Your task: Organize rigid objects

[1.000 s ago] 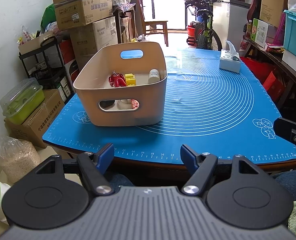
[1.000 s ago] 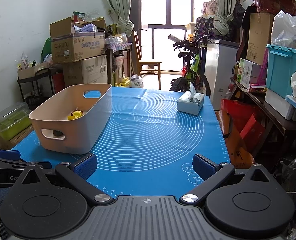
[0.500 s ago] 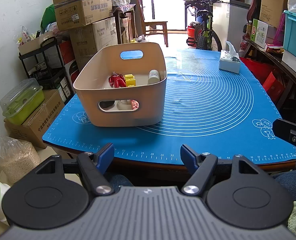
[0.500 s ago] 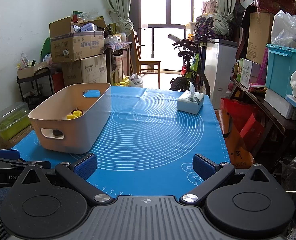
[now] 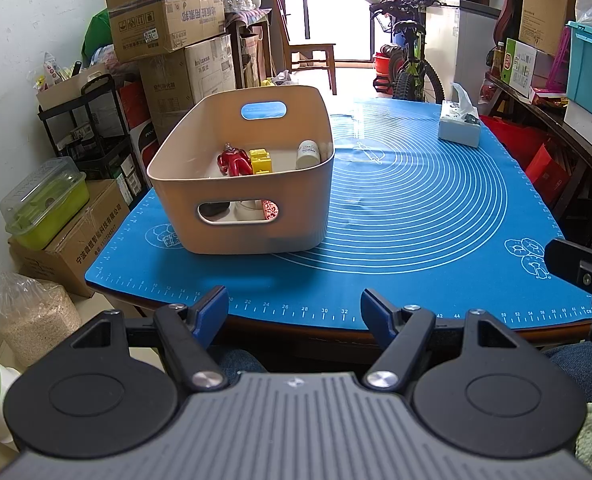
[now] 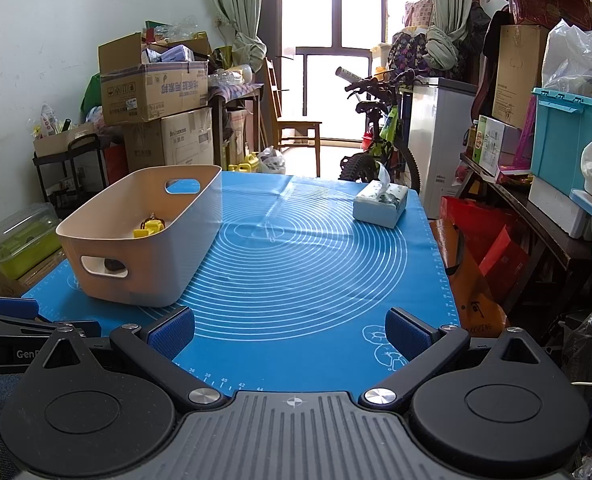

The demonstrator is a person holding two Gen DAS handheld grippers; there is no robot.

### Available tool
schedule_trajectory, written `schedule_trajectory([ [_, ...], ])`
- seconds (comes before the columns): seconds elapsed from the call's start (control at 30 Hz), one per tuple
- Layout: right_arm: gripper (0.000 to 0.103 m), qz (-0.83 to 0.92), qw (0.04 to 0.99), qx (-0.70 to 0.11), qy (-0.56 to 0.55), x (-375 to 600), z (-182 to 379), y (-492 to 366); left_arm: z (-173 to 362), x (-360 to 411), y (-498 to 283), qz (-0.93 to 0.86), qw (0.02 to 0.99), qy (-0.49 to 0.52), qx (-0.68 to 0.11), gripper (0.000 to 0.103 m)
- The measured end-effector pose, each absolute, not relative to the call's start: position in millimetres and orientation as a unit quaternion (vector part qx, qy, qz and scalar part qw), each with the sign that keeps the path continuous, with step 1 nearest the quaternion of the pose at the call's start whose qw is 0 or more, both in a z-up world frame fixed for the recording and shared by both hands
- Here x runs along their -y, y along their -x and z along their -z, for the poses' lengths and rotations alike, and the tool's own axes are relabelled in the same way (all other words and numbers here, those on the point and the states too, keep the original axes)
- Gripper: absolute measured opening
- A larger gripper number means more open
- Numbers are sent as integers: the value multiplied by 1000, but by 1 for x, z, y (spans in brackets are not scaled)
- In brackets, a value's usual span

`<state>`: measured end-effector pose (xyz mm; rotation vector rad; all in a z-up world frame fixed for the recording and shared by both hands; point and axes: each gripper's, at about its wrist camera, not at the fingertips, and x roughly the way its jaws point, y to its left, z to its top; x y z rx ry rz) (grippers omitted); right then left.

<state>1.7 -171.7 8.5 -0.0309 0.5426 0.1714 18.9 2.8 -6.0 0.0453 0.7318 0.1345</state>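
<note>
Blue mat [image 5: 435, 208] beside beige bin [image 5: 256, 184]

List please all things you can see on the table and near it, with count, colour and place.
Rectangular plastic bin: one, beige, left part of the mat.
Silicone baking mat: one, blue with white circles, covers the table.
Red toy figure: one, inside the bin.
Yellow block toy: one, inside the bin, beside the figure.
Small white bottle: one, inside the bin, by its right wall.
Tissue box: one, pale, far right of the mat.
Cardboard boxes: several, brown, stacked left of the table.
Bicycle: one, dark, behind the table.
Left gripper: open, empty.
Right gripper: open, empty.
</note>
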Motion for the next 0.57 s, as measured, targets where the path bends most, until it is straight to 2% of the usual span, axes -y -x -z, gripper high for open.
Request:
schedule_trajectory([
  [0.57, 101, -84, 960, -268, 15, 172, -8, -1, 6, -3, -19, -66, 931, -22, -357, 74],
])
